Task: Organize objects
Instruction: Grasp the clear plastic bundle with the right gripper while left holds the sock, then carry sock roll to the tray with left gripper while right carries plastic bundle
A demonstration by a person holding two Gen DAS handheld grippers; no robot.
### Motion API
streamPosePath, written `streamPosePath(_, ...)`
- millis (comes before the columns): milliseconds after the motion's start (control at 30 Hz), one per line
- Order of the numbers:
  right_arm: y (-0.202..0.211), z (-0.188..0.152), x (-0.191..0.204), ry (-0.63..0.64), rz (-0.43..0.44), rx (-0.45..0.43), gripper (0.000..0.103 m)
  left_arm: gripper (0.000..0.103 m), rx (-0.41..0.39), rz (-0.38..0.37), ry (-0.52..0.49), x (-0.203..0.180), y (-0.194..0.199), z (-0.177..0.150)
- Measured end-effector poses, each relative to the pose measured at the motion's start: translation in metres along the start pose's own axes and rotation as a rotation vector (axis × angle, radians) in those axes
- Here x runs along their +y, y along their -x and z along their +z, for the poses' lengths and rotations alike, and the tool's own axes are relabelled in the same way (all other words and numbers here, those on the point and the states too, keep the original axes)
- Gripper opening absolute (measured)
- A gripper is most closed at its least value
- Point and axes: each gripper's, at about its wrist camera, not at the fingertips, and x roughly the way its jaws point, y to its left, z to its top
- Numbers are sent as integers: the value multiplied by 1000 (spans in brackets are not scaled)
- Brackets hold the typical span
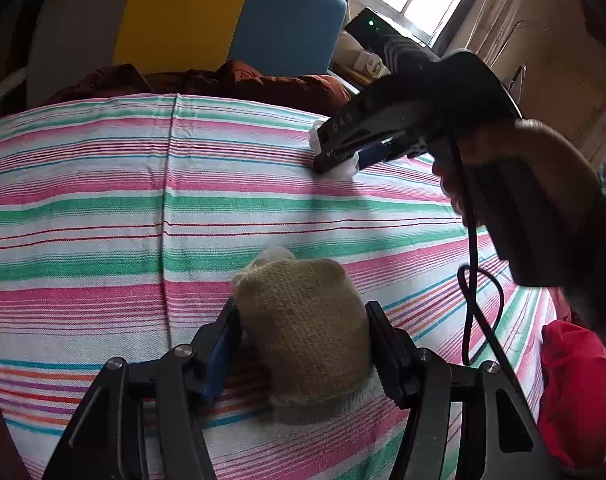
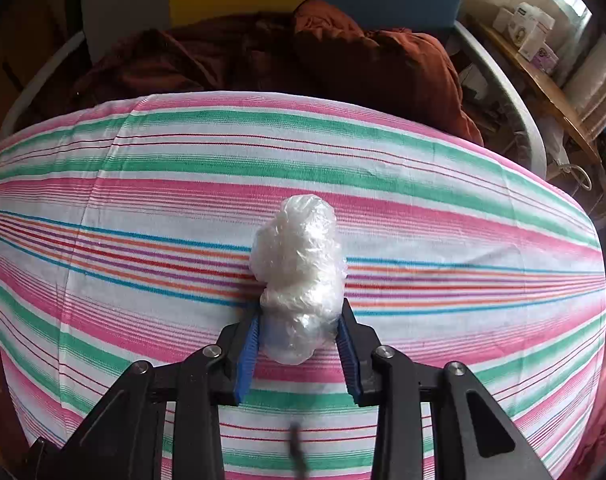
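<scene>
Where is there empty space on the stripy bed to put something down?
The widest bare patch of the striped sheet is on the left side, between the sock bundle and the brown blanket along the far edge. The right side is crowded: the plastic bag in the right gripper, a black cable and a red cloth.

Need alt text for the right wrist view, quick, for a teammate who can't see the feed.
The right tongs are closed around the near end of a crumpled clear plastic bag lying on a bed sheet striped pink, green and white, blue pads against both its sides. Behind the sheet lies a heap of rust-brown fabric; small boxes sit on a wooden shelf at the right.
</scene>
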Motion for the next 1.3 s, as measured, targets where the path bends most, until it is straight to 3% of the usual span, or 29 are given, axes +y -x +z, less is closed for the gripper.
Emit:
streamPosePath(100,10,-26,-1,-7,49,-16,35,62,-3,-4,2,1,0,0)
streamPosePath(267,34,-100,-8,-94,150,10,35,62,-5,-5,0,1,0,0)
streamPosePath(467,53,-179,-20,-200,156,23,35,62,-5,12,-15,-2,0,-1)
streamPosePath(733,52,-182,-14,-153,59,-14,35,62,-5,37,-39,-6,-1,0)
streamPosePath(1300,56,-171,6,-114,75,-23,35,58,5,89,-102,-15,-1,0)
